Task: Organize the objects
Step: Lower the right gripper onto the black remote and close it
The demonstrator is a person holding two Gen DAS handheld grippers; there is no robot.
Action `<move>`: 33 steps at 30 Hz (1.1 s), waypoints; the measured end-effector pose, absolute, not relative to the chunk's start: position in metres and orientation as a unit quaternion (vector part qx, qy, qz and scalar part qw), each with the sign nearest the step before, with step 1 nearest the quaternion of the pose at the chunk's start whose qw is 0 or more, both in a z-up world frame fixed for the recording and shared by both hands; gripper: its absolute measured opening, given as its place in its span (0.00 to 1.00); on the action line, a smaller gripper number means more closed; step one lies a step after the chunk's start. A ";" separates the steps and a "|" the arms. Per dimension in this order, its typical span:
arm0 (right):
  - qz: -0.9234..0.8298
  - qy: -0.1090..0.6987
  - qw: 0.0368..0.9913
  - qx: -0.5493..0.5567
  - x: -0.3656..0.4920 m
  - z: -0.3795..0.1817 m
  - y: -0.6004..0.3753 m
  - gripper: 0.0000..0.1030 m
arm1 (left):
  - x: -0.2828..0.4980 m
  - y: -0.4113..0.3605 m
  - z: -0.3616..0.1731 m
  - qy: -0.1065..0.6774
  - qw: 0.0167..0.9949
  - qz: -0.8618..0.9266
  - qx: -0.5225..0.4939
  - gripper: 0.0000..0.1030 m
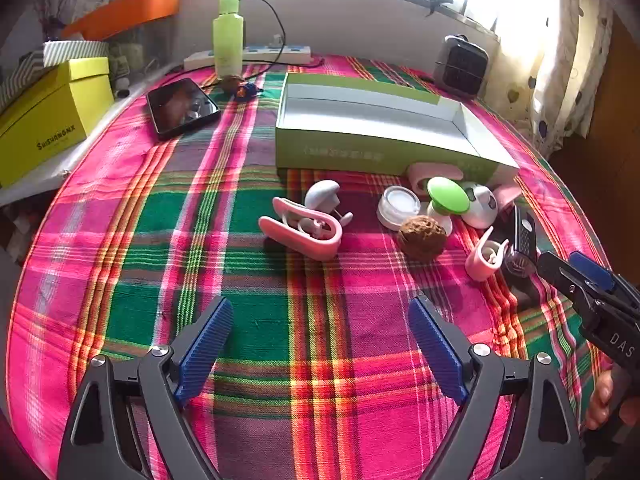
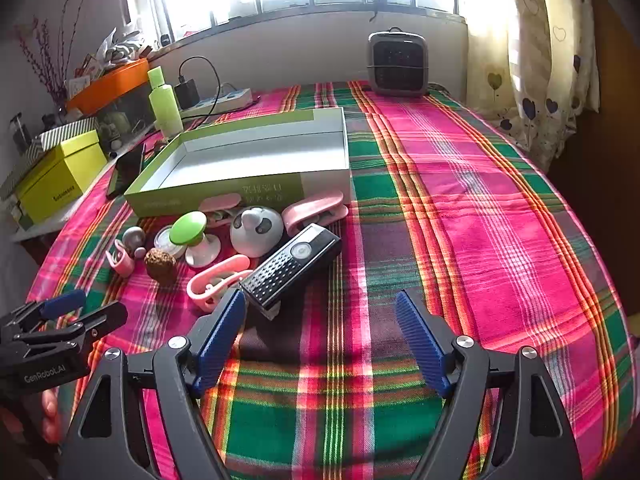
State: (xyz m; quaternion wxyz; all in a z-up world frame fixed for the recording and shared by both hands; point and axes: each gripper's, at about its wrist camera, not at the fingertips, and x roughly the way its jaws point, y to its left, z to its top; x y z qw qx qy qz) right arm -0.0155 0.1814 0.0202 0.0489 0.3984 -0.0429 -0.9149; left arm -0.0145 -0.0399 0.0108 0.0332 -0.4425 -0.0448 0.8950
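An open green box [image 1: 360,152] [image 2: 224,196] with a white inside stands on the plaid cloth. In front of it lie small items: pink clips [image 1: 308,236] [image 2: 218,276], a white plug [image 1: 322,196], a clear round jar [image 1: 399,206], a green-topped white knob [image 1: 447,196] [image 2: 188,228], a brown walnut [image 1: 422,236] [image 2: 160,264], a panda-faced ball [image 2: 256,230] and a black remote-like device [image 2: 292,264]. My left gripper [image 1: 320,344] is open and empty, short of the pink clip. My right gripper [image 2: 320,340] is open and empty, just before the black device.
A black phone [image 1: 182,106], a green bottle [image 1: 228,34], a power strip [image 1: 248,56] and a small heater [image 2: 398,64] stand at the back. A yellow box [image 1: 48,116] sits off the left edge. Bare cloth [image 2: 480,220] lies to the right.
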 end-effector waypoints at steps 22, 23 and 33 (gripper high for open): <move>-0.892 -0.092 0.053 0.439 -0.051 0.010 0.174 0.52 | -0.058 -0.062 0.010 -0.117 -0.004 0.878 -0.463 0.82; -0.893 -0.088 0.055 0.438 -0.051 0.010 0.173 0.51 | -0.058 -0.063 0.010 -0.115 -0.005 0.880 -0.461 0.82; -0.894 -0.044 0.061 0.441 -0.043 0.013 0.177 0.30 | -0.052 -0.072 0.010 -0.093 -0.011 0.880 -0.466 0.81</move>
